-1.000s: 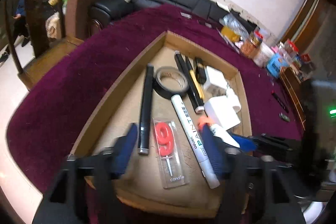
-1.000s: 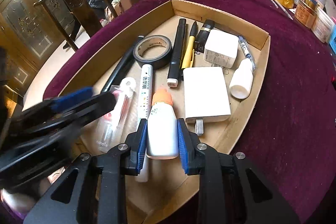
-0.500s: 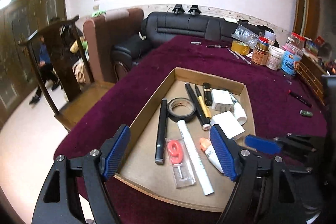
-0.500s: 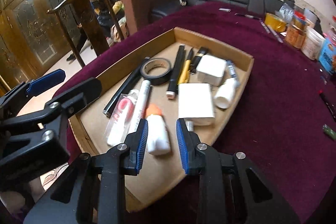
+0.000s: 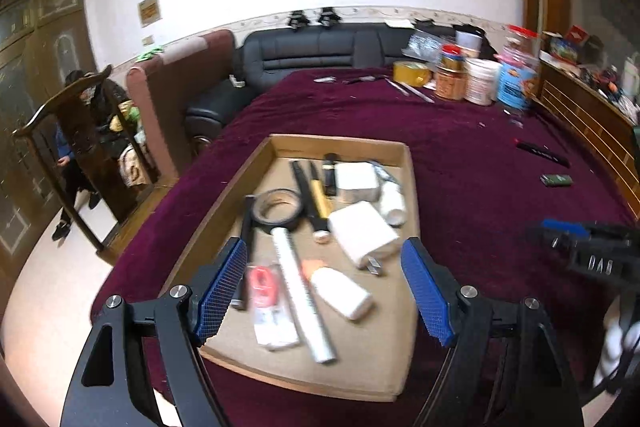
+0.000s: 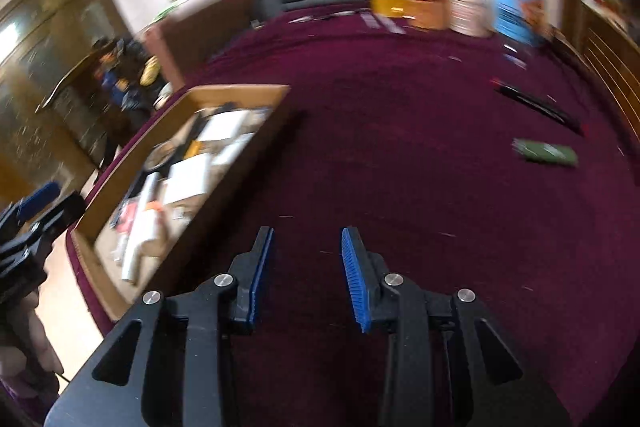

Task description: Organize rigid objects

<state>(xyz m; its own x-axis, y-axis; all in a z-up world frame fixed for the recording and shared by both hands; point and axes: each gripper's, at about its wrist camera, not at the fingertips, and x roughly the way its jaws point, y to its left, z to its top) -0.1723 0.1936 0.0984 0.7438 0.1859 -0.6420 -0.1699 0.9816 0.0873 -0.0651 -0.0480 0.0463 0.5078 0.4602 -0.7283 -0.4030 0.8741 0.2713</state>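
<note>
A shallow cardboard tray on the purple table holds pens, a black tape roll, a white paint marker, a white glue bottle with an orange cap, a packaged red candle and white boxes. My left gripper is open and empty above the tray's near end. My right gripper is open and empty over bare purple cloth, to the right of the tray. A small green object and a black pen lie loose on the cloth to the right.
Jars, tubs and a yellow tape roll stand at the table's far right. A black sofa, an armchair and a wooden chair stand beyond the table. A wooden rail runs along the right.
My right gripper let go of the glue bottle in the tray, opened, and swung right over the bare cloth. My left gripper lifted and pulled back from the tray, staying open.
</note>
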